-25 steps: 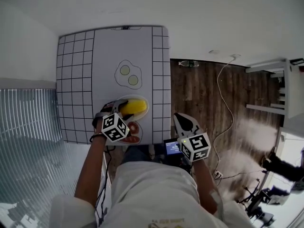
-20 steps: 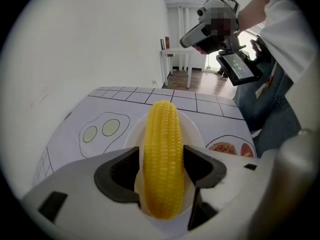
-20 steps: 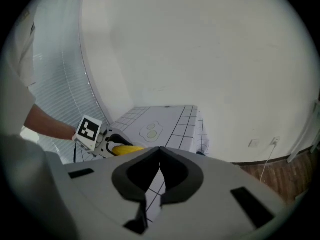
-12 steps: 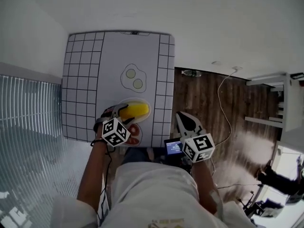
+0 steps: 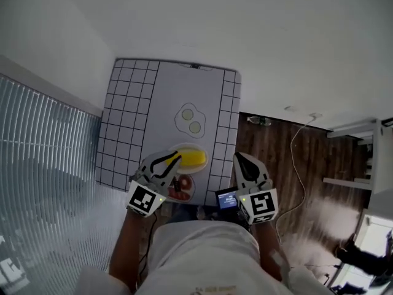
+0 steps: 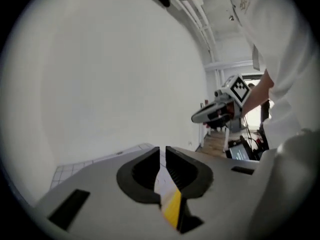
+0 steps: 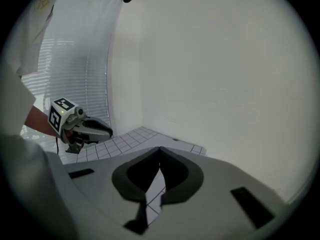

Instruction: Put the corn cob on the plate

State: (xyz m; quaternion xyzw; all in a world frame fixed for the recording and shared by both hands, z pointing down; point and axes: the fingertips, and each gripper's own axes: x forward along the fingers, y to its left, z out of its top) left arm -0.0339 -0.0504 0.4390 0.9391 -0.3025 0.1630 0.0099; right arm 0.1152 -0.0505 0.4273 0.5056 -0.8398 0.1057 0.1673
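Yellow corn cob point(image 5: 195, 158) lies on the white round plate point(image 5: 187, 145), its near end hidden from me by the left gripper point(image 5: 177, 157). That gripper's jaws have just closed to an empty slit. Beside the plate, the right gripper point(image 5: 240, 157) is pinched together.

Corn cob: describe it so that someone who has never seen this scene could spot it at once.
On the table with grid-lined borders, a white plate sits near the person's edge. The corn cob lies on it: the only bright yellow, elongated thing, unlike the flat fried eggs beyond and the red-brown food nearer.
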